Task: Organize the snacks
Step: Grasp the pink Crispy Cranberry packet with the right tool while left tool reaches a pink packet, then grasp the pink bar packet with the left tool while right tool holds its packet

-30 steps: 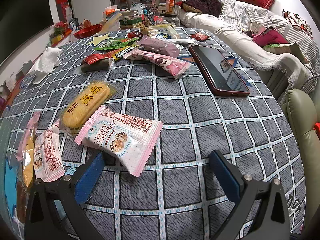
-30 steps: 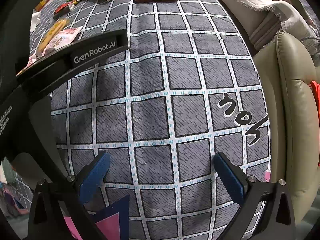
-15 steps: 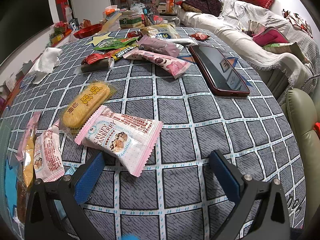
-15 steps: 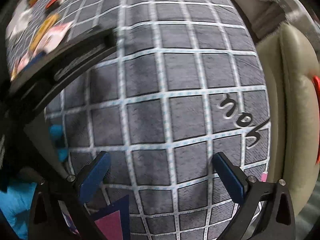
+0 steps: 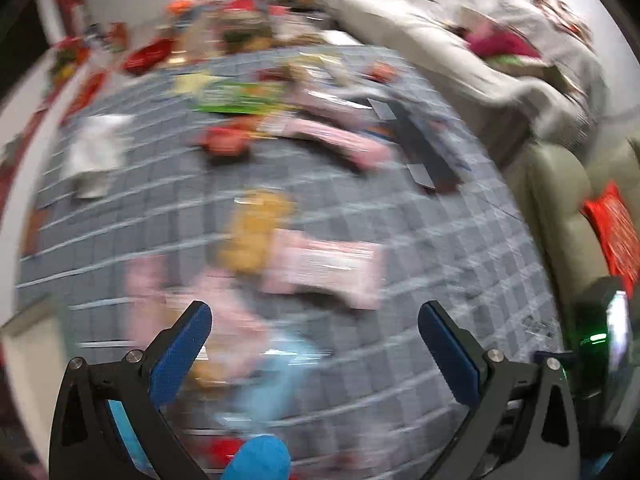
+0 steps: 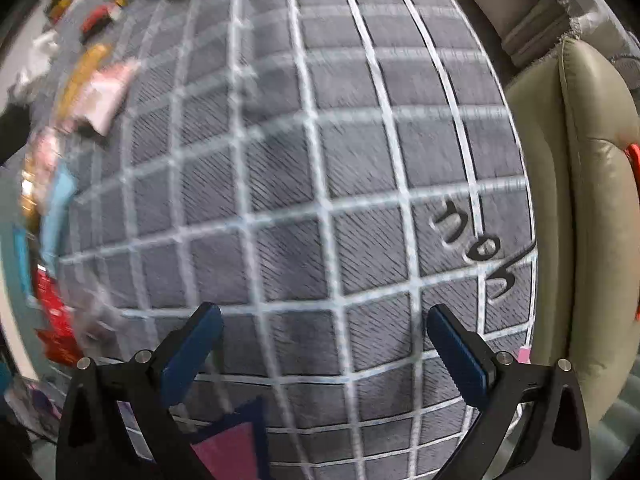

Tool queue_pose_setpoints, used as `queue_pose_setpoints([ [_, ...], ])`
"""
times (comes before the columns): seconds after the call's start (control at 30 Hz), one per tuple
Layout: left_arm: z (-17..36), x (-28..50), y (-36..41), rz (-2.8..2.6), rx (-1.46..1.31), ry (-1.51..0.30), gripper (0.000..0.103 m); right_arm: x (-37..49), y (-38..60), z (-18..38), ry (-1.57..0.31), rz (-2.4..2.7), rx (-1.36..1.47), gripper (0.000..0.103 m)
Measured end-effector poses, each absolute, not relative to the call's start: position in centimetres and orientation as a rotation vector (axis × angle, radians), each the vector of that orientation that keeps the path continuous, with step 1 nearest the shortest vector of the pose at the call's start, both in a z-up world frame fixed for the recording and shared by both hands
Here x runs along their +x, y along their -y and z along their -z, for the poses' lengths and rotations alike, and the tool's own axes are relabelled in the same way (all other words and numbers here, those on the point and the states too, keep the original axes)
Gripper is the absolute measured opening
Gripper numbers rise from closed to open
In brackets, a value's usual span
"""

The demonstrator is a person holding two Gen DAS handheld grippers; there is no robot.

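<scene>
A grey checked tablecloth (image 5: pixel 420 240) fills both views, with a beige leather seat (image 6: pixel 592 184) along its right edge. Across the cloth's far part lies a blurred scatter of snacks, a dark phone (image 5: pixel 428 156) to their right. Nearer, a pink-and-white snack packet (image 5: pixel 324 268) lies flat just ahead of the left gripper (image 5: pixel 314 322), between its finger lines but apart from them, touching a yellow cake packet (image 5: pixel 256 232) at its left. The left gripper's jaws stand wide apart, holding nothing. The right gripper (image 6: pixel 324 322) is likewise spread wide and empty over bare cloth, the snacks well off to its left.
</scene>
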State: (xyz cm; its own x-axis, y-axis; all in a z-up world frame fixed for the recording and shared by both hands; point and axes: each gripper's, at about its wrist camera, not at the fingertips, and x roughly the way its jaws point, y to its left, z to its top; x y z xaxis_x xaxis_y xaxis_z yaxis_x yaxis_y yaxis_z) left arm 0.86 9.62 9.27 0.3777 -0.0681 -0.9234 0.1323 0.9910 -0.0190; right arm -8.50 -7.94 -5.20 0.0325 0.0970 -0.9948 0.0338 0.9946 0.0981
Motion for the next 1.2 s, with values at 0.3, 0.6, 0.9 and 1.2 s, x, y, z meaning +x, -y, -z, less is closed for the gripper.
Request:
queue_pose_setpoints([
  [0.3, -4.3, 3.7, -21.0, -0.053, 0.003, -1.316, 0.103, -1.3, -0.6, 1.6, -1.449, -0.246, -0.156, 0.103],
  [0.6, -0.6, 6.0, -21.9, -0.04, -0.018, -1.379, 0.103, 5.6, -7.1, 2.3, -1.44, -0.43, -0.544, 0.103],
  [0.9, 2.1, 6.8, -21.6, -0.037, -0.033, -1.334, 0.103, 11.2, -6.2, 0.9, -1.47, -0.491, -0.521, 0.093],
  [1.2, 1.5, 6.7, -20.4, -0.033, -0.028, -1.397, 0.078, 14.4, -4.6, -3.7, -1.459, -0.423, -0.4, 0.041],
])
